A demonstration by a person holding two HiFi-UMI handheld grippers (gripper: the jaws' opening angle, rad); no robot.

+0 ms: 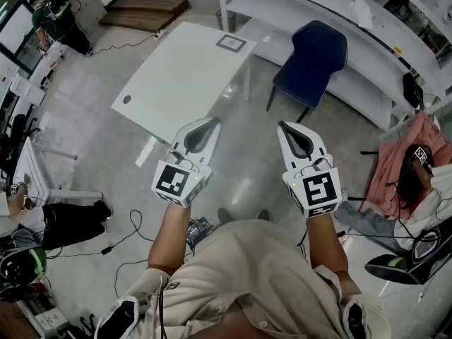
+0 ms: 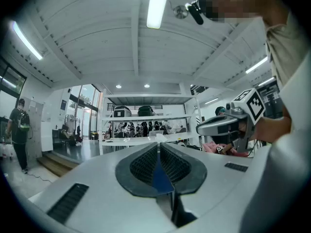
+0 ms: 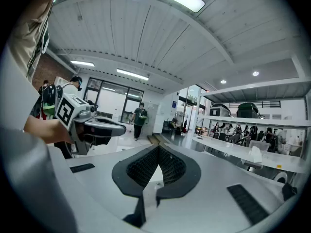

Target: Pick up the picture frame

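Observation:
The picture frame [image 1: 231,43], a small flat square with a grey border, lies on the far corner of a white table [image 1: 176,76]. Both grippers are held in the air in front of the person, well short of the table. My left gripper [image 1: 205,123] is shut with nothing between its jaws, and its tips meet [image 2: 159,145]. My right gripper [image 1: 285,126] is also shut and empty, tips together [image 3: 159,148]. Each gripper view shows the other gripper beside it, the right one [image 2: 228,123] and the left one [image 3: 92,123]. Neither gripper view shows the frame.
A blue chair [image 1: 311,58] stands right of the table, by long white shelving [image 1: 332,20]. Cables [image 1: 123,239] trail over the grey floor at the left. A seated person's legs [image 1: 63,221] are at the left and pink cloth [image 1: 413,164] at the right.

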